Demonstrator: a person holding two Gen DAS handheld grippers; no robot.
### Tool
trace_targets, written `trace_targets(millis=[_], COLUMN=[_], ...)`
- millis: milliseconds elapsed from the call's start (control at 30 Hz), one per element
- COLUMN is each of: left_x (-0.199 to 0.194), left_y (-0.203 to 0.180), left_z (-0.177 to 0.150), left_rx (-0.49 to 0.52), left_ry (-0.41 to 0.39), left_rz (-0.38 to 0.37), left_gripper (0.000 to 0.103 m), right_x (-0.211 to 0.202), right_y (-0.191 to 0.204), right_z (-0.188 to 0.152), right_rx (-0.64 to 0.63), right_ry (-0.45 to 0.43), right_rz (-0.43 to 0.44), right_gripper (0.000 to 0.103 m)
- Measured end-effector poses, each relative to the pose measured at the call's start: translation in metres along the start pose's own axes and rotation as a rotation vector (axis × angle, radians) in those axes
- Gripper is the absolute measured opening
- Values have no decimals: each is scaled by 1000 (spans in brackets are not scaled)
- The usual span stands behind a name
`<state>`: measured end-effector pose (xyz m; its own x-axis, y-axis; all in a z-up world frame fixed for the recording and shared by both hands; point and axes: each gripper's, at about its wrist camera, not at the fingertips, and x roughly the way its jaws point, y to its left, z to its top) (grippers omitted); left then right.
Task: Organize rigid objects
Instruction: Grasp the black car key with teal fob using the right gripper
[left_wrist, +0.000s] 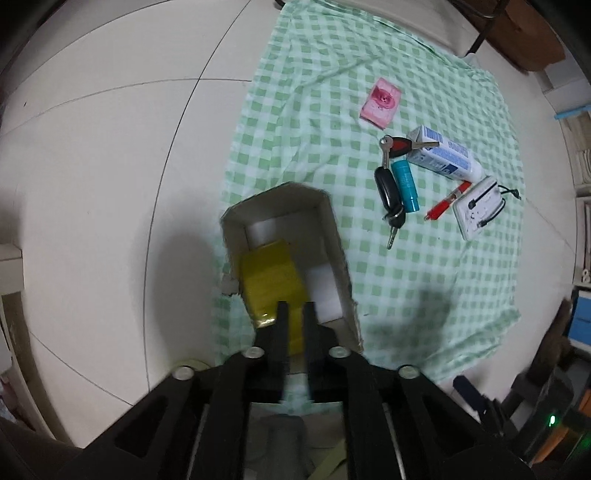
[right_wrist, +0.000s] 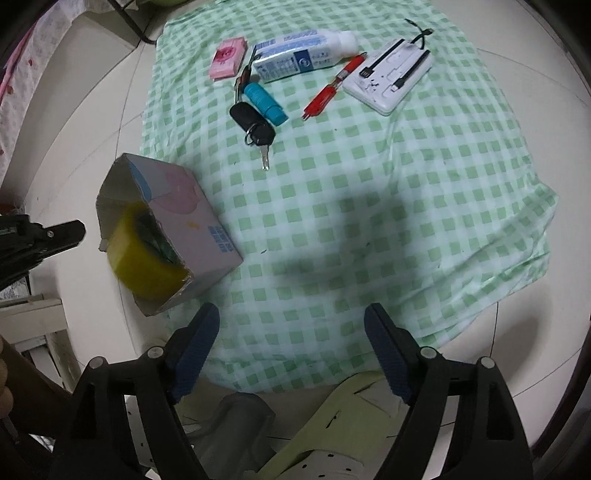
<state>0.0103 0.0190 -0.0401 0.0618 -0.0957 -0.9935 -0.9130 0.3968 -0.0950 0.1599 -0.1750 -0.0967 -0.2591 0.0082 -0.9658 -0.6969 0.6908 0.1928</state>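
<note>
step: tape (left_wrist: 271, 284) lowered into box (left_wrist: 328, 236), judged | left gripper (left_wrist: 294, 308) clenched on tape's wall | right gripper (right_wrist: 291, 321) released, empty | next: release tape; keys (right_wrist: 251, 120) wait at 12 o'clock

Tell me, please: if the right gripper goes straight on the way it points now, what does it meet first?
Most likely the green-and-white checked cloth itself. The right gripper stands open over a bare, shadowed stretch of it, to the right of the open cardboard box. The keys and other items lie further off. Depth is uncertain.
</note>
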Motion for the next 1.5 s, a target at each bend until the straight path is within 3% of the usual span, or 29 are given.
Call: trace_targets(millis=[67, 100, 200, 333, 400, 467, 533, 633, 700, 733, 767, 833, 933, 1067, 1200, 1233, 1267, 1300, 1433, 1500], left_x=[-4, -5, -12, -17, -21, -26, -28, -30, -28, -27, -27, -21, -12, -9, -9, -10, -10, -10, -9, -8], left_y=[4, 5, 3, 11, 13, 16, 16, 22, 29, 33, 34, 33, 28, 24, 26, 26, 28, 28, 22, 19], left_z=[-1, -4, -15, -23, -27, -29, -33, -35, -33, -32, -32, -29, -23, -13, -7, -8, -9, -12, -18, -18], left_rx=[21, 35, 85, 140, 154, 180, 200, 215, 183, 164, 146, 119, 123, 118, 146, 161, 175, 201, 270, 292], left_ry=[5, 14, 11, -3, -23, -45, -75, -109, -102, -97, -98, -95, -75, -61, -68, -78, -87, -96, -108, -106], left_rz=[-4, -25, -103, -146, -176, -186, -151, -96, -104, -117, -122, -95, -53, -45, -48, -33, -20, 3, 46, 59], left_gripper=[43, 46, 48, 75, 79, 85, 87, 87, 87, 87, 87, 88, 87, 87, 87, 87, 87, 87, 88, 87], right_x=[5, 7, 15, 25, 28, 32, 39, 49, 59, 63, 70, 83, 93, 106, 115, 118, 120, 120, 112, 98], right_y=[4, 6, 8, 9, 5, 2, 2, 12, 22, 25, 28, 33, 34, 32, 41, 44, 47, 51, 55, 56], right_z=[4, 7, 17, 32, 43, 58, 72, 91, 100, 105, 111, 122, 138, 158, 175, 179, 182, 183, 183, 177], right_rx=[-13, -18, -51, -161, -181, -176, -163, -212, -264, -278, -288, -298, -255, -72, -23, -26, -36, -51, -67, -45], right_ry=[9, 11, 0, -46, -53, -30, 10, 28, 48, 61, 85, 117, 121, 94, 68, 79, 90, 96, 113, 88], right_rz=[-12, -17, -60, -212, -235, -178, -112, -62, -78, -86, -106, -119, -82, -31, -47, -47, -59, -83, -56, -2], right_gripper=[82, 82, 96, 97, 93, 70, 57, 56, 56, 59, 76, 82, 76, 66, 64, 55, 35, 30, 29, 29])
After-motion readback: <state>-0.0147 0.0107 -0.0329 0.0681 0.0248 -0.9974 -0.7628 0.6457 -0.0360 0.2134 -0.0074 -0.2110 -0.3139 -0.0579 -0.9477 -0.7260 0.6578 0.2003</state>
